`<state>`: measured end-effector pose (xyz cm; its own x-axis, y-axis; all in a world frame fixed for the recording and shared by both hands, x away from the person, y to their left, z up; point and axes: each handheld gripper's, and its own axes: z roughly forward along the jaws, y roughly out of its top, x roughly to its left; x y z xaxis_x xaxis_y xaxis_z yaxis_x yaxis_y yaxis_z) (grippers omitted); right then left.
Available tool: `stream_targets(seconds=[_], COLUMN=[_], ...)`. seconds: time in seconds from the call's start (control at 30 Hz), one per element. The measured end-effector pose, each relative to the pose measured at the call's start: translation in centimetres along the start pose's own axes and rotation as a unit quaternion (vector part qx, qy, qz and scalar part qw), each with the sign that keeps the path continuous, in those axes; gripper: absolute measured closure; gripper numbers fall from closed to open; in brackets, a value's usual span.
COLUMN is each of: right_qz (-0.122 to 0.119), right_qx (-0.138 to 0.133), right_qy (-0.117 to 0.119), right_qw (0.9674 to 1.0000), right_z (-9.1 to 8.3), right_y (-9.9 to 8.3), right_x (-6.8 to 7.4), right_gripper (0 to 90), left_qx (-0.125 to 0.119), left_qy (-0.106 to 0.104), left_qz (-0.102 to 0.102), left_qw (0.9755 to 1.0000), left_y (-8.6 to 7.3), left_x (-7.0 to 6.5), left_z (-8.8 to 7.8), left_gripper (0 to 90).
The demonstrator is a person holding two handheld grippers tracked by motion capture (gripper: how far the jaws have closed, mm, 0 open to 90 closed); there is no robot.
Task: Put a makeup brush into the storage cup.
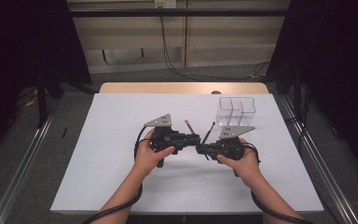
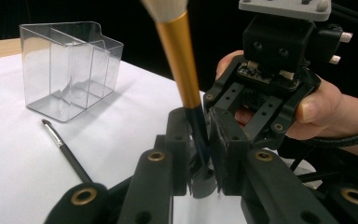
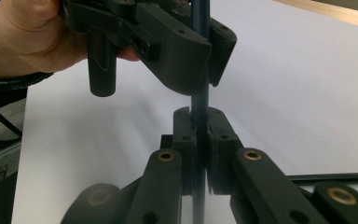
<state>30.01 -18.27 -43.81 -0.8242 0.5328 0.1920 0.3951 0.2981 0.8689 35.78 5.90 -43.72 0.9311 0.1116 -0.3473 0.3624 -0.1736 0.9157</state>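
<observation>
A makeup brush [image 2: 181, 60] with pale bristles, a gold ferrule and a dark blue handle [image 3: 200, 95] stands tilted between both grippers above the white table [image 1: 121, 163]. My left gripper [image 2: 199, 149] is shut on the handle just below the ferrule. My right gripper [image 3: 200, 126] is shut on the handle's lower end, directly under the left jaws. In the high view the left gripper [image 1: 196, 139] and right gripper [image 1: 200, 148] meet tip to tip at the table's middle, with the brush [image 1: 188, 124] rising behind them.
A clear plastic organiser [image 1: 235, 111] with several compartments stands at the back right, and the left gripper view shows it as well [image 2: 70, 65]. A thin black brush [image 2: 67, 151] lies on the sheet in front of it. The wooden table edge [image 1: 182, 87] runs along the far side.
</observation>
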Motion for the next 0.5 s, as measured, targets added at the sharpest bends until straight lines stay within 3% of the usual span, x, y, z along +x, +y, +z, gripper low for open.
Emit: stream_targets(seconds=[0.13,0.5], right_qz=[0.005,0.011], right_qx=[0.001,-0.009], right_qy=[0.004,0.006], right_qw=[1.0000,0.9999], right_z=[0.26,0.42], right_y=[-0.13,0.05], right_x=[-0.03,0.14], right_gripper=[84.4,84.2], left_qx=[-0.007,-0.026], left_qy=[-0.003,0.000], left_qz=[-0.010,-0.001], left_qw=[0.9999,0.9997], left_y=[-0.19,-0.05], left_x=[0.01,-0.35], left_z=[0.17,0.22], left_gripper=[79.9,82.6])
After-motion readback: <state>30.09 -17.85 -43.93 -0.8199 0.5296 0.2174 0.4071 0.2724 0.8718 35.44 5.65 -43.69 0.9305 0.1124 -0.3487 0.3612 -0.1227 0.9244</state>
